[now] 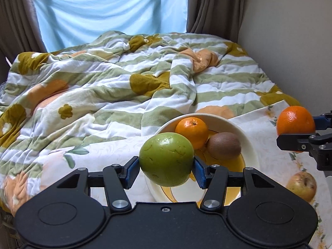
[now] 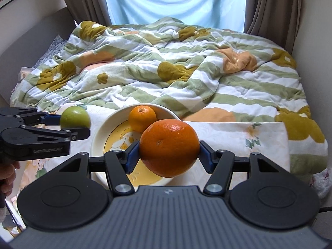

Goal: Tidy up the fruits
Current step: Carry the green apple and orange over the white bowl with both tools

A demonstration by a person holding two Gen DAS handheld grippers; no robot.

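The left gripper (image 1: pixel 166 167) is clamped on a green apple (image 1: pixel 166 159); both blue pads (image 1: pixel 131 172) press against its sides, and the fruit hangs above the near rim of the bowl (image 1: pixel 250 145). The right gripper (image 2: pixel 169 154) is clamped on a large orange (image 2: pixel 169 147) in the same manner, also held over the near part of the bowl (image 2: pixel 97 137). In the left wrist view the right gripper (image 1: pixel 298 133) enters from the right edge with the large orange (image 1: pixel 295 121) between its fingers. In the right wrist view the left gripper (image 2: pixel 75 124) enters from the left edge with the green apple (image 2: pixel 75 117).

The bowl is cream with a yellow pattern inside and rests on a floral cloth (image 1: pixel 255 120). It contains a smaller orange (image 1: pixel 191 131) and a kiwi (image 1: pixel 224 145), which touch each other. A yellowish apple (image 1: pixel 302 184) lies on the cloth to the right of the bowl.

Beyond the cloth, a striped green-and-white blanket (image 1: pixel 103 87) covers a bed. Behind it hang brown curtains (image 1: pixel 213 6) and a light blue sheet (image 1: pixel 112 10) over the window.
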